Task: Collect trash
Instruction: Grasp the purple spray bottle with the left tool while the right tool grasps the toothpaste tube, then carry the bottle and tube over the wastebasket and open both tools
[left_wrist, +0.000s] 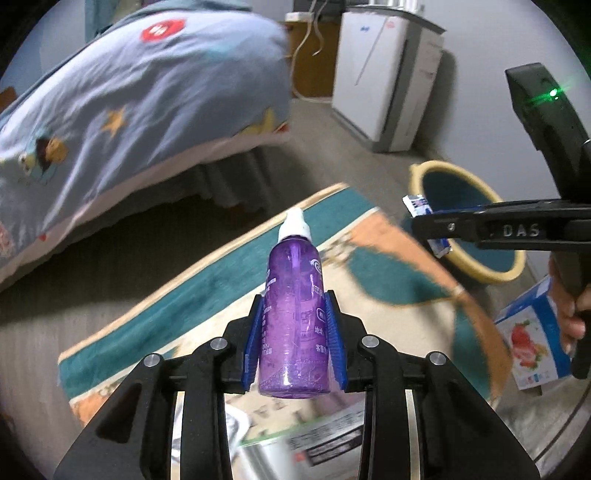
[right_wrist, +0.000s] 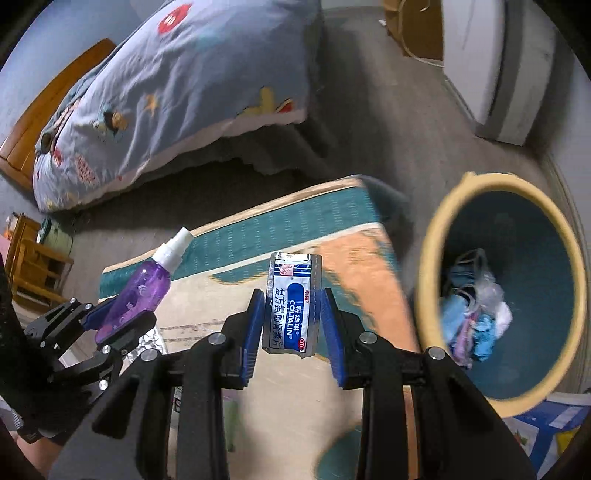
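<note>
Left gripper (left_wrist: 297, 332) is clamped on the purple spray bottle (left_wrist: 293, 317), blue pads squeezing its sides, white nozzle pointing straight out ahead along the fingers. Right gripper (right_wrist: 291, 325) is clamped on a silver-and-blue pill packet (right_wrist: 293, 306), standing upright between the pads, its long axis also running forward. Both loads are up in the air above the patterned rug (right_wrist: 266, 225). The landmark is the bin (right_wrist: 428, 258), yellow-rimmed with trash already inside: it sits just right of the right gripper, so that hand looks nearer, while the left gripper hangs further off, beyond it.
</note>
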